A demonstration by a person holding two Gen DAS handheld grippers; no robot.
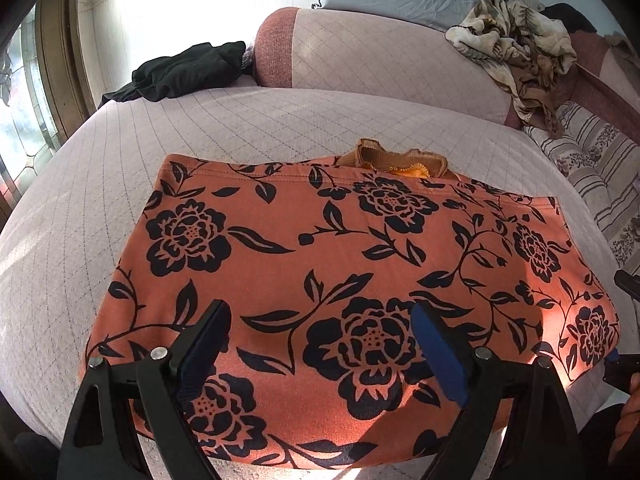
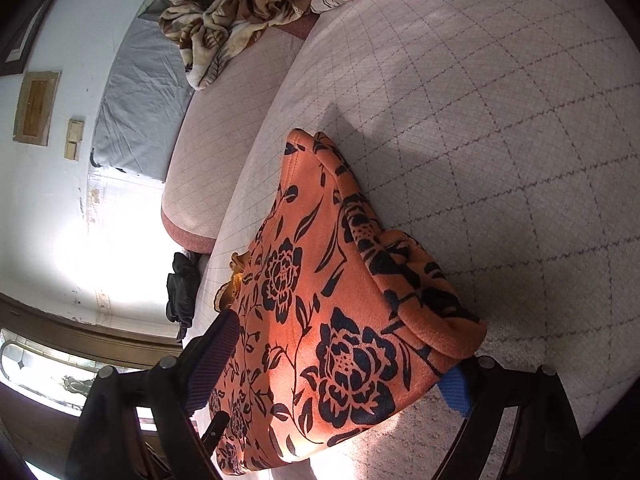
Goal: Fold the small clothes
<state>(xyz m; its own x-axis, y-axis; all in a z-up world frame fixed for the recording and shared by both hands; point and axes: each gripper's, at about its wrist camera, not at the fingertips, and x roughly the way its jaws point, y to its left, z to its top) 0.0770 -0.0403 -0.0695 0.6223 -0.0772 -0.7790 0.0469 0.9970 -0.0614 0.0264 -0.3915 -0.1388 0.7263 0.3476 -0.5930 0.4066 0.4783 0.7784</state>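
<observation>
An orange garment with a black flower print (image 1: 340, 248) lies folded into a broad rectangle on the quilted sofa seat (image 1: 100, 184). A brown-orange piece of cloth (image 1: 394, 159) sticks out from under its far edge. My left gripper (image 1: 320, 344) is open above the garment's near edge, with nothing between its fingers. My right gripper (image 2: 344, 364) is open at the garment's right end (image 2: 340, 320), one finger on each side of the folded corner. The right gripper's tip also shows at the right edge of the left wrist view (image 1: 628, 284).
A black garment (image 1: 184, 70) lies at the back left of the seat. A crumpled beige flowered cloth (image 1: 524, 40) lies on the sofa back (image 1: 360, 48). A striped cushion (image 1: 592, 168) is at the right. A window (image 1: 24, 120) is at the left.
</observation>
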